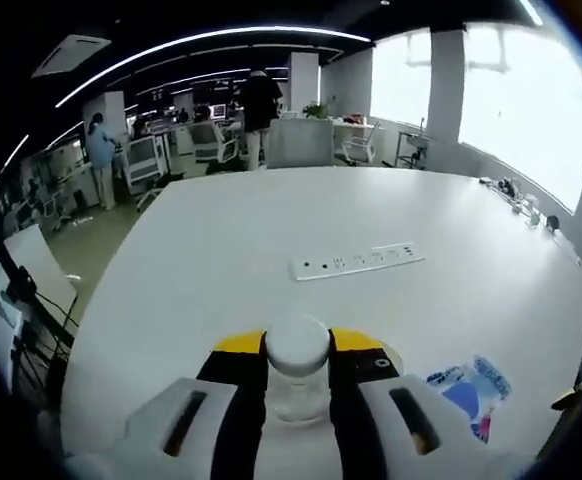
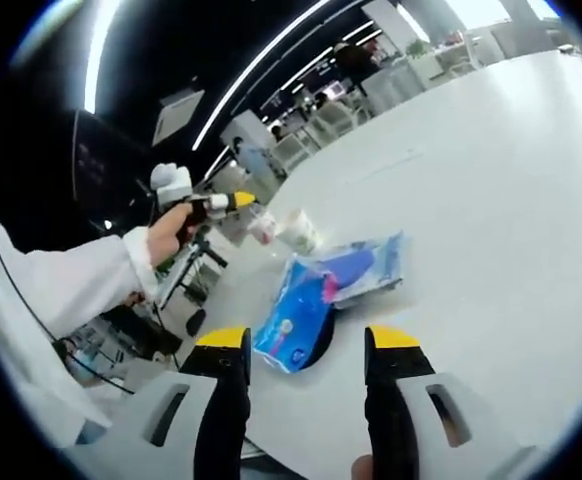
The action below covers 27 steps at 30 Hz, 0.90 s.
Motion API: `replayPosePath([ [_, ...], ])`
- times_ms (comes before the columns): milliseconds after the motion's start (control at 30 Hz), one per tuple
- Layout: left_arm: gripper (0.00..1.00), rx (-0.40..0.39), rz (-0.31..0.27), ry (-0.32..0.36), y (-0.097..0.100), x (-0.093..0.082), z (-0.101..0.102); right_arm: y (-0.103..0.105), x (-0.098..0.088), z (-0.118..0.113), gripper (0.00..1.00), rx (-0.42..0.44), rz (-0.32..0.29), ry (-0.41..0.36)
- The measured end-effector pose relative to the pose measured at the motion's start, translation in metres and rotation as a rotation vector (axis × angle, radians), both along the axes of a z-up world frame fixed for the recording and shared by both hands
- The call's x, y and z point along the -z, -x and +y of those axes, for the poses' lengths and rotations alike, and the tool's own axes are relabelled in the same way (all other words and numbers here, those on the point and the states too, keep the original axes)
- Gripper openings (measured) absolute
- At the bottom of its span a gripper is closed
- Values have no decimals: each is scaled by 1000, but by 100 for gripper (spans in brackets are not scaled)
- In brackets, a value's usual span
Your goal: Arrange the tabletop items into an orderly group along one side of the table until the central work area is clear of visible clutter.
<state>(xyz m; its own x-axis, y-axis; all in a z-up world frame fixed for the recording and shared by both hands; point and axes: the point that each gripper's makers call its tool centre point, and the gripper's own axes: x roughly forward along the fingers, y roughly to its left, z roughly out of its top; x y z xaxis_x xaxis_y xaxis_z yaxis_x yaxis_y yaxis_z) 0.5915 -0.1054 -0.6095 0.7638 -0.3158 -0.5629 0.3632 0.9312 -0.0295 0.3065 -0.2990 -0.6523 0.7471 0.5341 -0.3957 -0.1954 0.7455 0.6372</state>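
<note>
My left gripper is shut on a small clear bottle with a white cap, held just over the near part of the white table. A blue printed packet lies on the table to its right. In the right gripper view, two blue packets lie overlapping on the table in front of my right gripper, which stands open with nothing gripped. Beyond them, a hand holds the left gripper near a pale container by the table's edge.
A white power strip lies across the middle of the table. Small items sit along the far right edge by the windows. Office chairs stand at the far end, with people and desks behind. A white sleeve reaches in from the left.
</note>
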Motion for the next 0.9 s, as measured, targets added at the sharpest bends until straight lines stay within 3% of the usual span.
replayPosePath([
  [400,21,-30,-37,-4,4,1,3,2,2,-4,44,0,2,0],
  [900,22,-4,-56,1,6,3,2,5,0,-9,43,11,-9,9],
])
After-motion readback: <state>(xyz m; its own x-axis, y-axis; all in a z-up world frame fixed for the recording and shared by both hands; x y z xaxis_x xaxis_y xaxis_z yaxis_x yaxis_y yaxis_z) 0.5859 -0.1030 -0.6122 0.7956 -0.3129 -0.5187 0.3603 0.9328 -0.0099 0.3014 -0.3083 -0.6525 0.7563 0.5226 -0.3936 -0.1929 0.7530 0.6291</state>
